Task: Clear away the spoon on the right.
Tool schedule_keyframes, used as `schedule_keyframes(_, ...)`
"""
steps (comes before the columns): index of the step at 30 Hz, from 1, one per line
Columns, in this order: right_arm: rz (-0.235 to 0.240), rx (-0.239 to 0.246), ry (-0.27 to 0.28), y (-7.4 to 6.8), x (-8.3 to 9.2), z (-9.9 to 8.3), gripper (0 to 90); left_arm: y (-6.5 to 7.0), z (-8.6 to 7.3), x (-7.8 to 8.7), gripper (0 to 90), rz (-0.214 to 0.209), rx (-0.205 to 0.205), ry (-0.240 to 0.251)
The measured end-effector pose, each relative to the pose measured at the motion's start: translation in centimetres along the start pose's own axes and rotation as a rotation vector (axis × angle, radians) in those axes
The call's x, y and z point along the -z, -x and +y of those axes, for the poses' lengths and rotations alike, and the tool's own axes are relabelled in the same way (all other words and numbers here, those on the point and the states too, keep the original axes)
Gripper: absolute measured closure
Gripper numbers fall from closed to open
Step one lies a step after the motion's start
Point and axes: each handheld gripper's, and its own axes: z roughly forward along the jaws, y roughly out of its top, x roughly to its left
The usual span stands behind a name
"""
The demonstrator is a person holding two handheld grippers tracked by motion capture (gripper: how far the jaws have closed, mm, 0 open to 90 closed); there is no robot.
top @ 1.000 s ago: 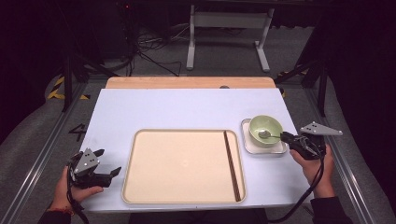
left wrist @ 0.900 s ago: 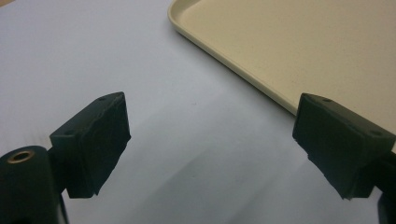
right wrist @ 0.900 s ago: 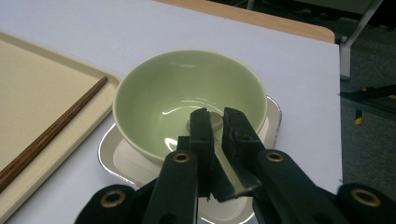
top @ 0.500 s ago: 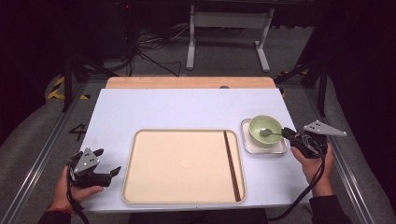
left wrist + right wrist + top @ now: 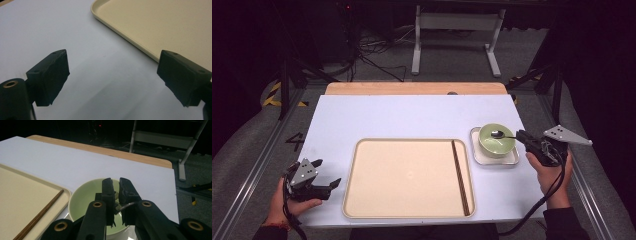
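A pale green bowl [image 5: 497, 141] stands on a small square white dish [image 5: 512, 160] to the right of the beige tray [image 5: 407, 180]. A metal spoon [image 5: 500, 134] rests with its head in the bowl. My right gripper [image 5: 520, 135] is shut on the spoon's handle [image 5: 127, 205] from the bowl's right side; in the right gripper view its jaws [image 5: 115, 183] stand almost together above the bowl [image 5: 83, 200]. A pair of dark chopsticks [image 5: 460, 176] lies along the tray's right edge. My left gripper [image 5: 326, 176] rests open on the table by the tray's near left corner, its jaws [image 5: 112, 72] wide apart over bare table.
The white table top [image 5: 412, 115] has free room behind the tray, and a wooden strip [image 5: 412, 88] runs along its far edge. Metal rails flank the table left and right. The tray's corner [image 5: 150, 27] lies just ahead of the left jaws.
My right gripper has edged slightly away from me with the spoon handle in it, and the spoon's head has shifted a little in the bowl. The left gripper has not moved.
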Motion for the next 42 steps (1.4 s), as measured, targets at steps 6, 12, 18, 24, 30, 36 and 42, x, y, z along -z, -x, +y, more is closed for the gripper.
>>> schedule_keyframes(6, 0.010, 0.011, 0.025, -0.6, 0.5, 0.7, 83.4, 0.0, 0.0, -0.1, 11.6, 0.000, -0.001, -0.001)
schedule_keyframes(12, 0.016, 0.023, 0.045, -1.5, 0.9, 1.6, 83.5, 0.1, 0.0, -0.1, 11.6, -0.001, -0.003, -0.004)
schedule_keyframes(18, 0.026, 0.037, 0.056, -2.0, 1.3, 2.0, 83.6, 0.2, 0.1, -0.2, 11.6, -0.003, 0.000, -0.006)
schedule_keyframes(24, 0.001, 0.032, 0.034, -1.6, 0.9, 1.8, 83.7, 0.1, 0.0, -0.1, 11.6, 0.001, -0.007, -0.006)
schedule_keyframes(30, -0.005, -0.008, 0.017, -0.4, 0.6, 1.2, 83.8, 0.1, 0.1, -0.1, 11.6, 0.000, -0.002, -0.004)
schedule_keyframes(36, 0.003, 0.010, 0.015, -0.8, 0.5, 1.5, 84.1, 0.1, 0.0, -0.1, 11.6, 0.002, -0.004, -0.006)
schedule_keyframes(42, 0.019, 0.020, 0.047, -1.4, 0.6, 2.5, 89.3, 0.1, 0.0, 0.0, 11.6, 0.004, 0.003, -0.003)
